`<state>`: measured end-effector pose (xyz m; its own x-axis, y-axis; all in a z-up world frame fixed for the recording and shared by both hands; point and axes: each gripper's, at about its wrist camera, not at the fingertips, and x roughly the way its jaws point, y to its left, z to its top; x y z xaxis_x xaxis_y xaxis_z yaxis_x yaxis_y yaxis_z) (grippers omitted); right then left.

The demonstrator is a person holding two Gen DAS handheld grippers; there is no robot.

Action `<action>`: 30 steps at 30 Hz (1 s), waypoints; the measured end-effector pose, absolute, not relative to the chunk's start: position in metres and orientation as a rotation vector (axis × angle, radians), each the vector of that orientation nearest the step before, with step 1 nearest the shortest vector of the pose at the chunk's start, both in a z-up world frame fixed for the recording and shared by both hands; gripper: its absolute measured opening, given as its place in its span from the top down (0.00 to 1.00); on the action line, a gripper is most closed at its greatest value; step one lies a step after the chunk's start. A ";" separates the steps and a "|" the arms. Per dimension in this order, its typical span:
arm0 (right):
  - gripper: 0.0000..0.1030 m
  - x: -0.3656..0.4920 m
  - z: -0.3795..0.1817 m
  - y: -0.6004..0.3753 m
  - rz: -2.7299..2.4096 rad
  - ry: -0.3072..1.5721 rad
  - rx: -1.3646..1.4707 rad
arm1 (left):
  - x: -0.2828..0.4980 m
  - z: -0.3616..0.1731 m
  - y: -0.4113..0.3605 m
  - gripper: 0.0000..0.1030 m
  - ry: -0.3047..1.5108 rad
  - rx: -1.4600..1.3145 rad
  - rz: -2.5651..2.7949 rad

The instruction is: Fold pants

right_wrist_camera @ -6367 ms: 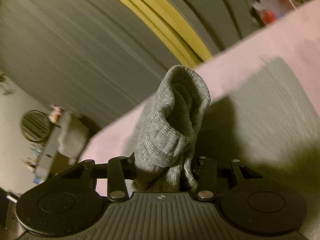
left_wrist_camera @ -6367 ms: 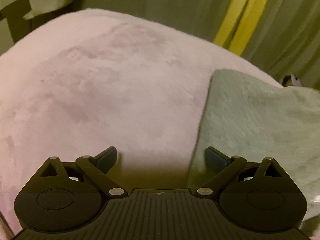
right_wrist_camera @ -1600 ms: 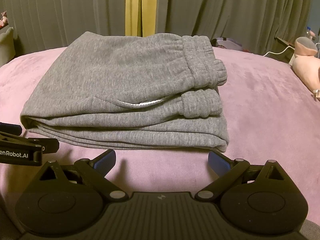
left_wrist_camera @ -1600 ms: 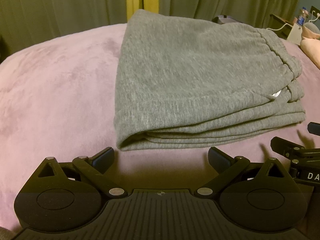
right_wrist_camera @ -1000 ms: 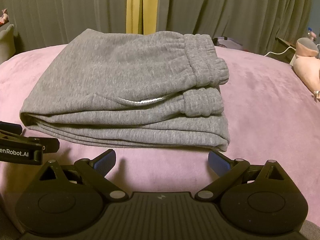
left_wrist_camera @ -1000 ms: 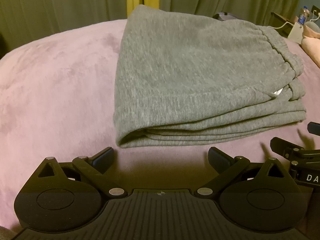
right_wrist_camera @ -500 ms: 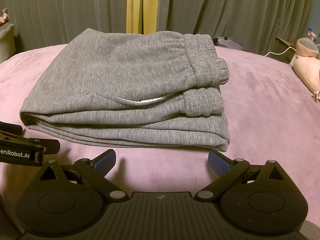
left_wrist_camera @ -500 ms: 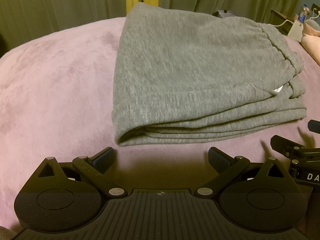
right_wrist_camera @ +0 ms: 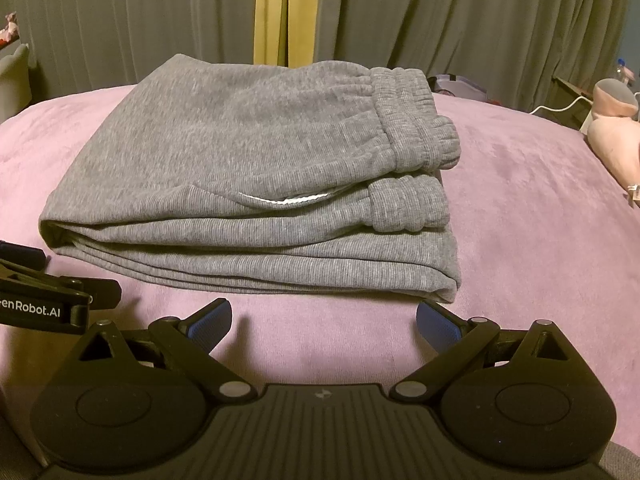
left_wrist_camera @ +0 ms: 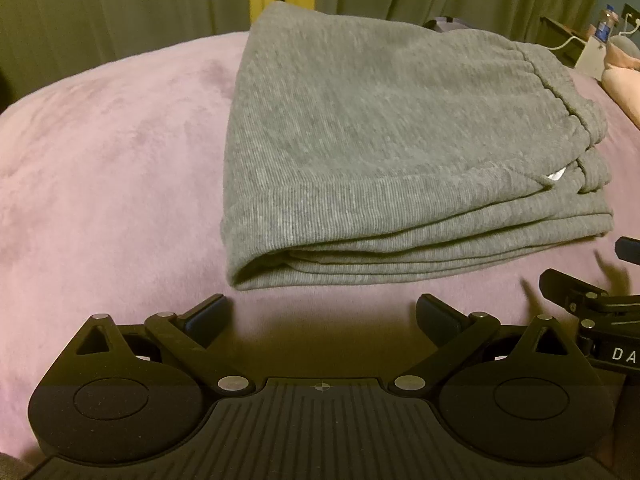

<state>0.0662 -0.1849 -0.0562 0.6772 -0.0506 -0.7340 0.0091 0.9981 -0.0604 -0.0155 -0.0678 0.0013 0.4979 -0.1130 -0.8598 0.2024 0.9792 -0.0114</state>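
pants (right_wrist_camera: 248,168) are seen folded on bed (right_wrist_camera: 520,208) | left hand-held gripper (left_wrist_camera: 320,316) is held released | right hand-held gripper (right_wrist_camera: 324,320) is held released, nothing grasped

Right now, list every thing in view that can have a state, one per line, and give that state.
Grey pants: folded into a flat stack of layers, lying on the pink blanket, held by neither gripper.
Left gripper: open, empty, just short of the stack.
Right gripper: open, empty, just short of the stack.
Curtains: drawn shut, except for a yellow strip showing.
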 end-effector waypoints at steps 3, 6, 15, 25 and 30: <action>0.04 0.066 -0.056 -0.185 -0.035 0.827 -0.054 | -0.016 0.001 -0.068 0.01 1.035 0.094 -0.189; 0.04 0.066 -0.056 -0.185 -0.034 0.826 -0.054 | -0.015 0.001 -0.069 0.01 1.037 0.097 -0.191; 0.04 0.066 -0.056 -0.185 -0.034 0.827 -0.058 | -0.015 0.001 -0.068 0.01 1.038 0.097 -0.192; 0.04 0.066 -0.057 -0.184 -0.034 0.827 -0.060 | -0.015 0.001 -0.069 0.01 1.038 0.097 -0.190; 0.04 0.066 -0.056 -0.184 -0.035 0.826 -0.061 | -0.015 0.001 -0.069 0.01 1.038 0.098 -0.191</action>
